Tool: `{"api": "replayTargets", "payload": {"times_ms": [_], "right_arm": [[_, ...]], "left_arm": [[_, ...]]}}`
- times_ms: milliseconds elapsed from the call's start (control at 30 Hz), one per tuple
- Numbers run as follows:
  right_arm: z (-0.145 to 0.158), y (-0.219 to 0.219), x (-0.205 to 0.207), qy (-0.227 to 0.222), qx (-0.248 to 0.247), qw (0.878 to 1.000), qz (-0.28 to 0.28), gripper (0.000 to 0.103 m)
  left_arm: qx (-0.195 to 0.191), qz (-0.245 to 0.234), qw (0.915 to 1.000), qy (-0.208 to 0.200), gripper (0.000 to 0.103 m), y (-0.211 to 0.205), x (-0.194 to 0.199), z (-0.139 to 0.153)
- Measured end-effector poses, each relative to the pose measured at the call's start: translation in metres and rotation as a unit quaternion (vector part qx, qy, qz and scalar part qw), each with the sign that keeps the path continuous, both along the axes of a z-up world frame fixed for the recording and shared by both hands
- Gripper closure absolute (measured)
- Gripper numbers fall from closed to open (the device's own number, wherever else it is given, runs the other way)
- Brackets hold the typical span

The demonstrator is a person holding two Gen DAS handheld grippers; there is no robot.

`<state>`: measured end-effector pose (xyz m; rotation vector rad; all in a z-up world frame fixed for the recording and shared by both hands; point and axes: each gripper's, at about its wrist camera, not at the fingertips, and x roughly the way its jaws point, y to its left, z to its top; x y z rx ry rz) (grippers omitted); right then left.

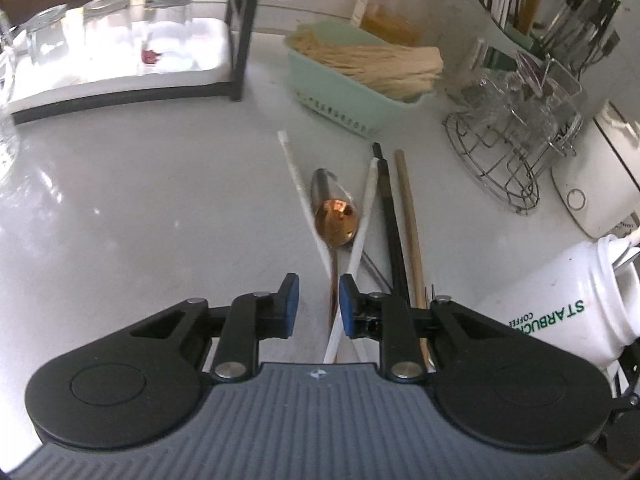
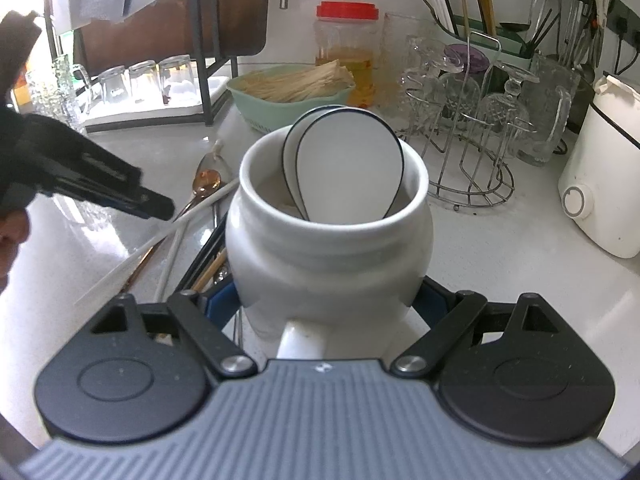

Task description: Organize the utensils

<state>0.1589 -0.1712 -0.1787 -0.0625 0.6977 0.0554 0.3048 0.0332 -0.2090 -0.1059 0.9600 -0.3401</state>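
Note:
On the white counter lies a pile of utensils: a copper spoon (image 1: pixel 335 222), two crossed white chopsticks (image 1: pixel 298 184), a black chopstick (image 1: pixel 390 216) and a wooden one (image 1: pixel 410 216). My left gripper (image 1: pixel 319 306) hangs low over the pile, open. The spoon's handle and a white chopstick lie between its blue pads; the chopstick touches the right pad and the left pad is free. My right gripper (image 2: pixel 326 300) is shut on a white Starbucks mug (image 2: pixel 328 256), tilted beside the pile. Two white ceramic spoons (image 2: pixel 352 172) stand in it. The left gripper's finger (image 2: pixel 156 206) shows at left.
A green basket (image 1: pixel 340 92) of wooden sticks stands behind the pile. A wire rack (image 1: pixel 500 176) of glassware is at right, a white appliance (image 1: pixel 592 184) beyond it. A tray (image 1: pixel 120 80) with upturned glasses is at back left. A red-lidded jar (image 1: pixel 400 4) stands at the back.

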Motion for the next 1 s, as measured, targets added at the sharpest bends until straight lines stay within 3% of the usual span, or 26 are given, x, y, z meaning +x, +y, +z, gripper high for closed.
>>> {"api": "replayTargets", "payload": {"times_ms": [300, 333, 533, 1000], "right_arm": [[0.000, 0.002, -0.001, -0.003, 0.001, 1.000, -0.008, 0.012], [0.000, 0.002, -0.001, -0.003, 0.001, 1.000, -0.009, 0.012], [0.001, 0.003, 0.000, 0.000, 0.002, 1.000, -0.017, 0.012], [0.001, 0.005, 0.002, 0.005, -0.003, 1.000, -0.021, 0.012]], "left_arm": [[0.030, -0.022, 0.9993, -0.006, 0.089, -0.020, 0.016, -0.004], [0.029, -0.022, 0.9993, -0.004, 0.094, -0.020, 0.018, -0.004], [0.025, -0.017, 0.9995, 0.002, 0.099, -0.014, 0.015, -0.001], [-0.008, -0.011, 0.9997, 0.019, 0.099, 0.002, -0.018, 0.011]]}}
